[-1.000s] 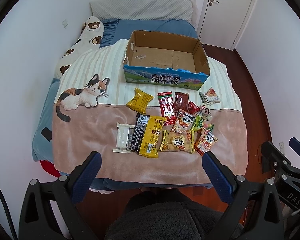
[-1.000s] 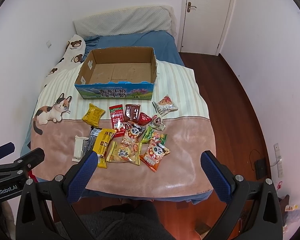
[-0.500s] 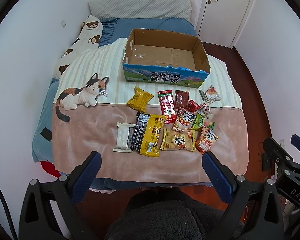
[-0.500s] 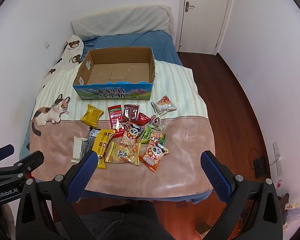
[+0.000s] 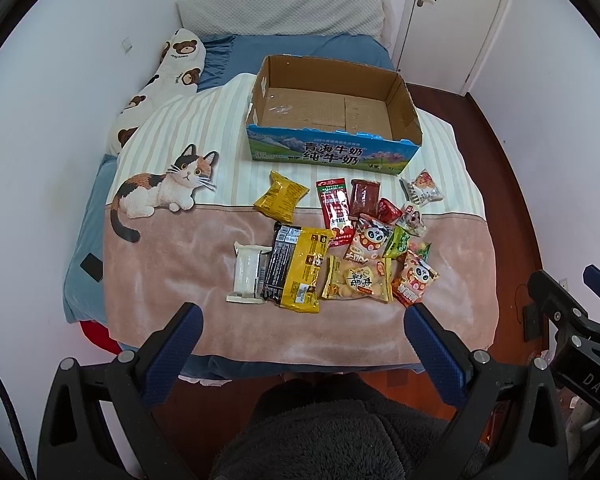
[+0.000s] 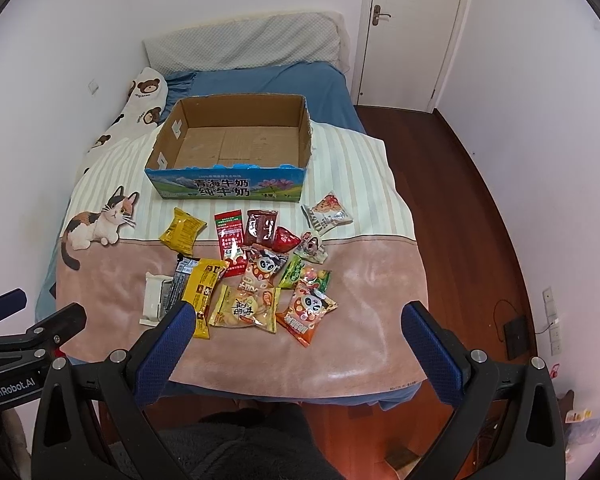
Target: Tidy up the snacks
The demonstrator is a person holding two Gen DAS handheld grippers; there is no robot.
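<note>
Left wrist view: our left gripper [image 5: 302,326] hangs spread and empty above the blanket's [image 5: 172,272] near edge. Our right gripper [image 6: 296,324] is likewise spread, holding nothing. Snacks [image 5: 340,244] lie scattered before the empty box [image 5: 332,156].
</note>
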